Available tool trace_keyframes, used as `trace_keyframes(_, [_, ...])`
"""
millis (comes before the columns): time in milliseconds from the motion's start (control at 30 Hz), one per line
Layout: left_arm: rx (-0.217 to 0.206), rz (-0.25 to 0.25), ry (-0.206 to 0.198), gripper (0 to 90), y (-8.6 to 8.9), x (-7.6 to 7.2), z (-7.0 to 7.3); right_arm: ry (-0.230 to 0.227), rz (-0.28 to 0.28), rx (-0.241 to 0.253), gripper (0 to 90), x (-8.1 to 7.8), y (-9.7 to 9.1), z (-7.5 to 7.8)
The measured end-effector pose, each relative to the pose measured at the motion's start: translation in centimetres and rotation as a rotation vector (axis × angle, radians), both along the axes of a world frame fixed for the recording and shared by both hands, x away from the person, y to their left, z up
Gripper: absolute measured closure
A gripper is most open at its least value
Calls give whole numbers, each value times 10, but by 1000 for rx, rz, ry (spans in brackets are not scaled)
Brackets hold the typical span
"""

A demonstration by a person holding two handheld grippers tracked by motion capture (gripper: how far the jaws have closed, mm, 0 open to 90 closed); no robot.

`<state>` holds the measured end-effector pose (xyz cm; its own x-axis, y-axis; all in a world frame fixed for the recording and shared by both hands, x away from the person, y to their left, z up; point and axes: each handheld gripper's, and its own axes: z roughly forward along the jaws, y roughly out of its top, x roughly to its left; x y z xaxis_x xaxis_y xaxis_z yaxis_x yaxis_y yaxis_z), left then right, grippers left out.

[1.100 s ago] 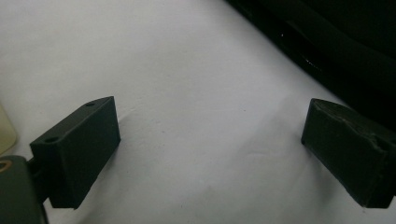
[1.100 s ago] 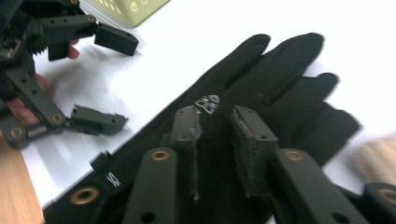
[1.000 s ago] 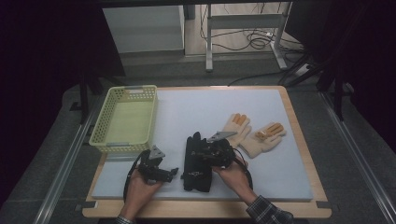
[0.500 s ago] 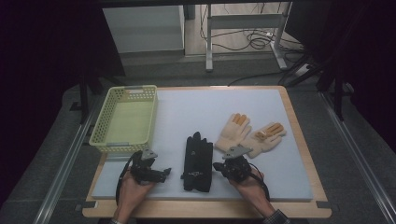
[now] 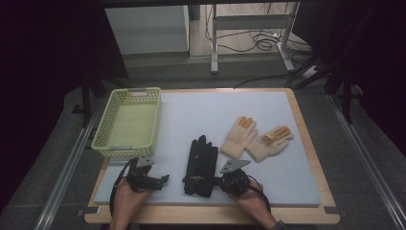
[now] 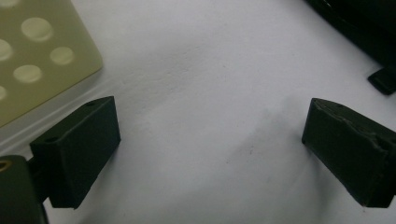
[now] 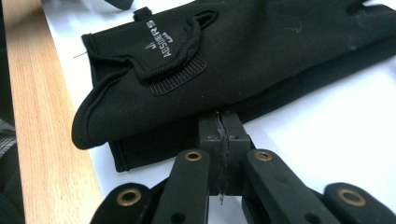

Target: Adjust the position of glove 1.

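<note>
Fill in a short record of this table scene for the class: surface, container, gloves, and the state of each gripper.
surface: white mat on a wooden table
container: yellow-green basket, back left, nothing in it
black gloves: stacked, front centre
cream gloves: two, side by side, right of centre
left gripper: open over bare mat
right gripper: shut, at the black gloves' edge

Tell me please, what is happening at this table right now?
A person holds tongs in each hand at the near edge of a white mat. The right tongs are shut, their tips at the edge of the black gloves. The left tongs are open over bare mat, beside a yellow basket with nothing visible inside. A pair of cream gloves lies farther right, untouched.
</note>
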<state>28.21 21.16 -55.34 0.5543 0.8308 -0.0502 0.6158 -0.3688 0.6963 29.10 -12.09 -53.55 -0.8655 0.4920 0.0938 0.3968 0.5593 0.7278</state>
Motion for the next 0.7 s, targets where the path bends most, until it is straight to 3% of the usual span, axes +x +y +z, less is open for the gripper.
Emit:
trace_keyframes(267, [-3,-1,2,40,0,0,0,-10,-21,-5,885,5,24,-1])
trace_keyframes(700, [-4,1,-2,40,0,0,-1,-37,-60,-8,885,28,60,-4])
